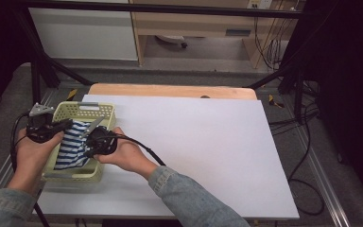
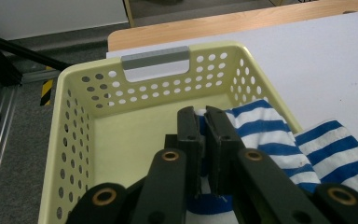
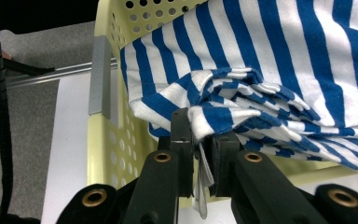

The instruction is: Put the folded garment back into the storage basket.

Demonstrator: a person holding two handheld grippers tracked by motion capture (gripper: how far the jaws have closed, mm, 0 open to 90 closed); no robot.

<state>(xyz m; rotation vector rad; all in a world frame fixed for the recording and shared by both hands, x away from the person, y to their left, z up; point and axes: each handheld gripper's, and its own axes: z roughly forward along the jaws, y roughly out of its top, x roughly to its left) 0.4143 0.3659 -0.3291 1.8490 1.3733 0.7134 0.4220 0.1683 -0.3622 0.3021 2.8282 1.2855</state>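
Note:
A blue-and-white striped cloth [image 1: 73, 144] lies bunched in a pale yellow perforated basket [image 1: 82, 111] at the table's left edge, spilling over its right rim. My left gripper [image 1: 65, 126] reaches in from the basket's left side, shut on an edge of the striped cloth [image 2: 261, 135]. In the left gripper view the jaws pinch fabric between them [image 2: 204, 140]. My right gripper [image 1: 93, 142] comes from the basket's right side and is shut on a folded bunch of the cloth [image 3: 242, 93], with a white tag hanging between its jaws [image 3: 200, 140].
The basket [image 2: 74, 140] has a grey handle plate [image 2: 155, 58] on its far wall. A white board [image 1: 194, 146] covers the wooden table [image 1: 170, 90]. Black frame legs and cables [image 1: 307, 142] stand around the table's sides.

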